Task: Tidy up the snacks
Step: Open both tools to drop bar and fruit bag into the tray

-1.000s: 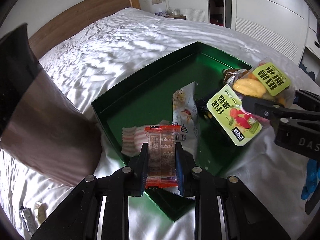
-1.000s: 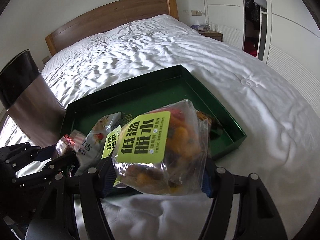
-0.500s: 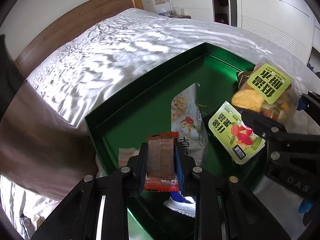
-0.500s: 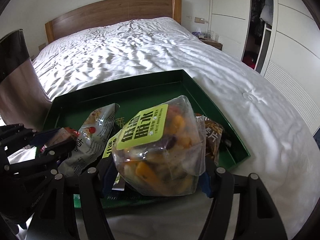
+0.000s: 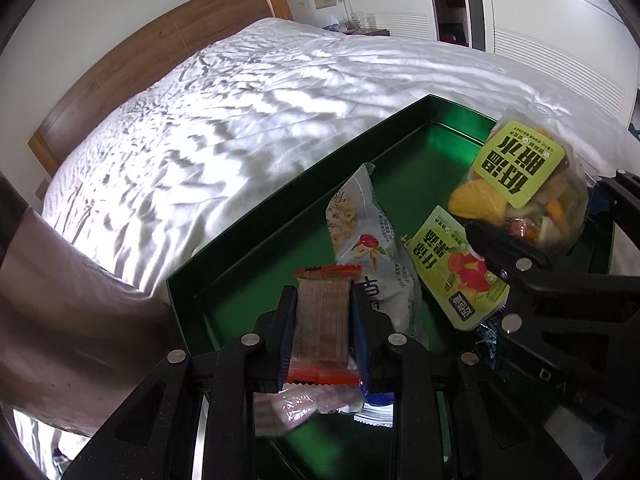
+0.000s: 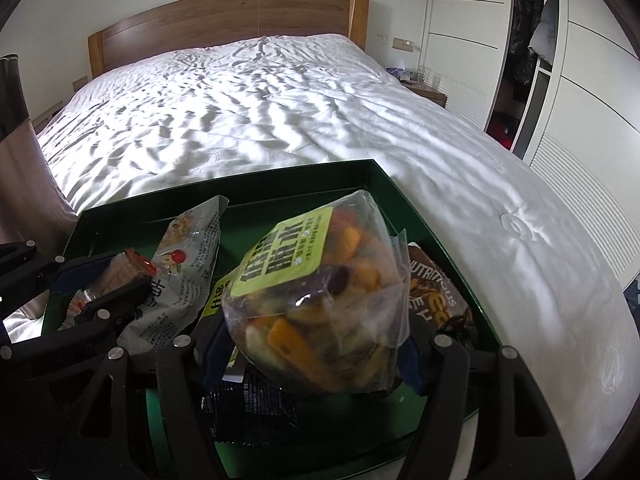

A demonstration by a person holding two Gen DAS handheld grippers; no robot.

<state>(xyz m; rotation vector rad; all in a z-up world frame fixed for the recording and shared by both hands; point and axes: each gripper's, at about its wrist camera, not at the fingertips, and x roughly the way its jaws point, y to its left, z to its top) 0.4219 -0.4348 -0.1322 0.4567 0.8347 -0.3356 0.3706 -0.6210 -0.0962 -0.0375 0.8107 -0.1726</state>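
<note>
A dark green tray (image 5: pixel 256 284) lies on the white bed. My left gripper (image 5: pixel 322 300) hangs over its near corner, pads pressing an orange-red wrapped snack bar (image 5: pixel 320 320) while the jaws are opening. In the right wrist view, my right gripper (image 6: pixel 312 340) holds a clear bag of mixed dried fruit (image 6: pixel 312 280) with a yellow-green label above the tray (image 6: pixel 384 184); its jaws are opening too, pads still on the bag. The left gripper (image 6: pixel 108 280) and its snack bar (image 6: pixel 124 272) show at that view's left edge.
In the tray lie a white packet (image 5: pixel 368 248), a yellow-green pouch (image 5: pixel 452 264), a pink wrapped snack (image 5: pixel 296 404), a brown packet (image 6: pixel 436 292) and a black packet (image 6: pixel 248 404). A brown curtain (image 5: pixel 60 300) hangs left. White bedcover (image 6: pixel 280 112) stretches to the wooden headboard (image 6: pixel 224 16).
Both grippers have moved forward and slightly down, from the tray's near edge to over the tray, each carrying its snack. The pink snack now lies under the left gripper.
</note>
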